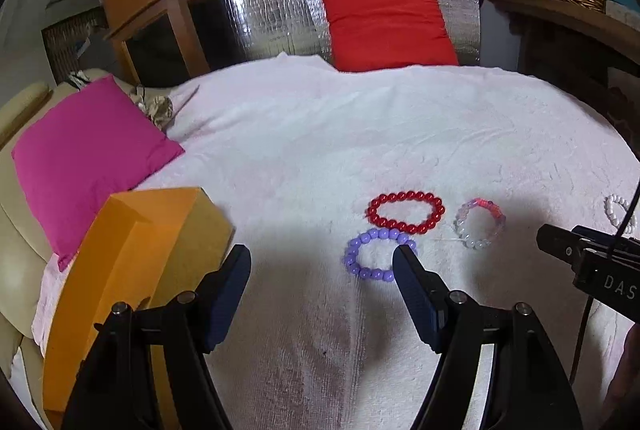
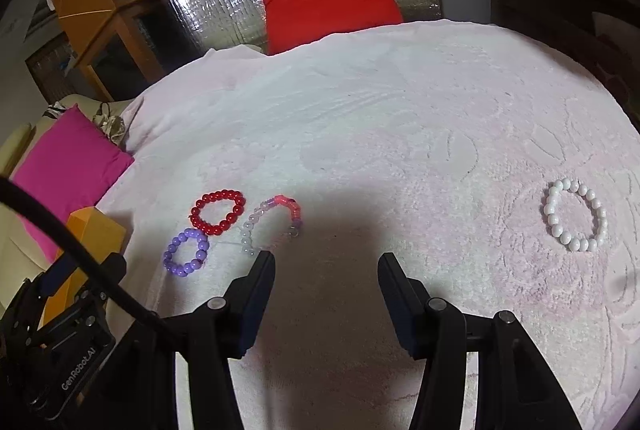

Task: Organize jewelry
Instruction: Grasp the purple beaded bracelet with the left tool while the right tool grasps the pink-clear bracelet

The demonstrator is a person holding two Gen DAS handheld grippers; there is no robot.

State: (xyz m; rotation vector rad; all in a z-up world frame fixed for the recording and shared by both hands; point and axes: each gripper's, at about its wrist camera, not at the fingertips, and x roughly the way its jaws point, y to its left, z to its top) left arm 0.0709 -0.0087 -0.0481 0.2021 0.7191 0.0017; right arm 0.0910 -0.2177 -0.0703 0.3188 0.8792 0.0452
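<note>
Four bead bracelets lie on a white towel [image 2: 360, 118] that covers the work surface. In the left wrist view the left gripper [image 1: 322, 256] fills the lower part of the frame, its two fingers spread apart with nothing between them — only bare towel. The purple bracelet [image 1: 378, 254] lies at centre frame, just beyond the fingertips, and the tip of the right-hand finger overlaps its right edge in the picture; whether it touches the beads cannot be told. Just above the purple one lies the red bracelet [image 1: 406, 211], the two nearly touching. To the right of the red one sits the pale pink-and-clear bracelet [image 1: 480, 224], close beside it. An orange box [image 1: 132, 270] stands at lower left, next to the left-hand finger.

In the right wrist view the right gripper [image 2: 326, 262] stands at lower centre, jaws likewise apart and empty. The pink-and-clear bracelet [image 2: 272, 222] lies just above and to the left of its left-hand fingertip, with the red bracelet [image 2: 218, 212] and purple bracelet [image 2: 186, 252] further left. The white bracelet [image 2: 574, 215] lies alone at right of frame — well apart from the other three and up-right of the gripper.
</note>
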